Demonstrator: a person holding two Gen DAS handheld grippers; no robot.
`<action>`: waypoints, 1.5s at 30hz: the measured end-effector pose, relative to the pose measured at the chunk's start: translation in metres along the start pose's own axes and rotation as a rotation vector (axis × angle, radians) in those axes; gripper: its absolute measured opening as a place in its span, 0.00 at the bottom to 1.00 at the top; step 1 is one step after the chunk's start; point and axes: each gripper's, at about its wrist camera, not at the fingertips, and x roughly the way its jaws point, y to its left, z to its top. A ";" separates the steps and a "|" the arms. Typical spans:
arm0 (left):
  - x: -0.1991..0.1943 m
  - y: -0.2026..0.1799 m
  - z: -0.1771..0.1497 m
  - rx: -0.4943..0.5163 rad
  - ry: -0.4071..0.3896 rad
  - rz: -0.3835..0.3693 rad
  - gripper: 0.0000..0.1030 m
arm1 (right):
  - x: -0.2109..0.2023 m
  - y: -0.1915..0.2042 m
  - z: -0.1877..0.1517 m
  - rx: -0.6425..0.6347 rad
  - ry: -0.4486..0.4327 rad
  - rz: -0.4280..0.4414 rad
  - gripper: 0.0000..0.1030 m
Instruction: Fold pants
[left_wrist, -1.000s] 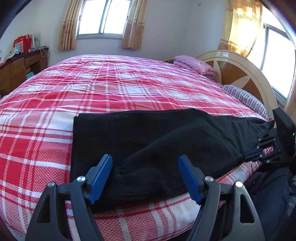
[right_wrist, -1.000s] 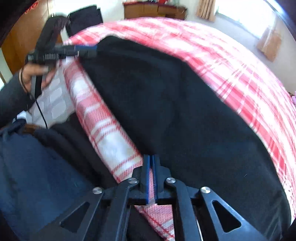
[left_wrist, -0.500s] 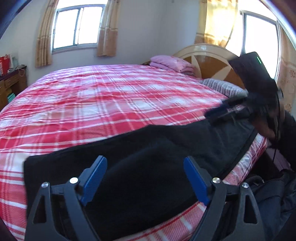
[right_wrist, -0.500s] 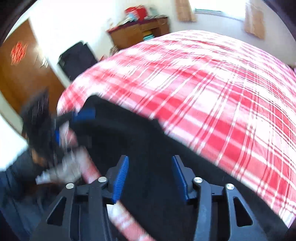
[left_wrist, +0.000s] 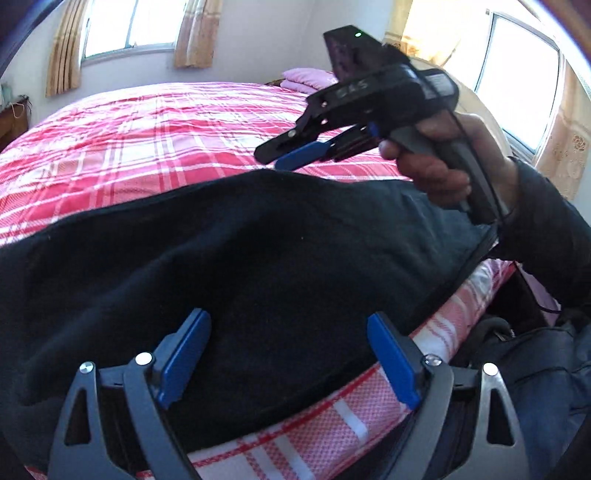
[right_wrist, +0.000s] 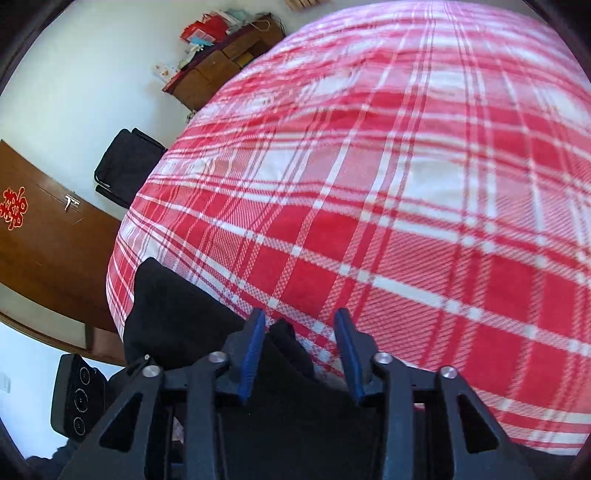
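Note:
The black pants (left_wrist: 236, 258) lie flat along the near edge of the red plaid bed (left_wrist: 155, 140). My left gripper (left_wrist: 288, 350) is open and empty, just above the pants near their front edge. My right gripper (left_wrist: 284, 155) shows in the left wrist view, held above the far edge of the pants, with its jaws apart. In the right wrist view the right gripper (right_wrist: 299, 343) is open, with a raised bit of the pants' far edge (right_wrist: 288, 343) between its pads. The pants (right_wrist: 173, 314) run off to the left below it.
A pink pillow (left_wrist: 308, 78) and a wooden headboard lie at the far right of the bed. A wooden dresser (right_wrist: 221, 66), a black chair (right_wrist: 125, 166) and a brown door (right_wrist: 44, 243) stand beyond the bed's foot. My dark-sleeved arm (left_wrist: 546, 229) hangs at the right.
My right gripper opened, rose off the pants' end and swung across to their far edge. My left gripper stayed open and moved in closer over the pants.

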 end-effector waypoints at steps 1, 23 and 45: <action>-0.001 -0.001 -0.001 0.008 0.006 -0.003 0.86 | 0.003 0.002 -0.001 -0.003 0.012 0.000 0.30; -0.003 -0.019 -0.010 0.126 0.014 0.007 0.95 | 0.003 -0.005 -0.010 -0.015 -0.098 -0.055 0.03; 0.040 -0.120 0.061 0.322 0.005 -0.160 0.95 | -0.427 -0.223 -0.257 0.556 -0.635 -0.617 0.44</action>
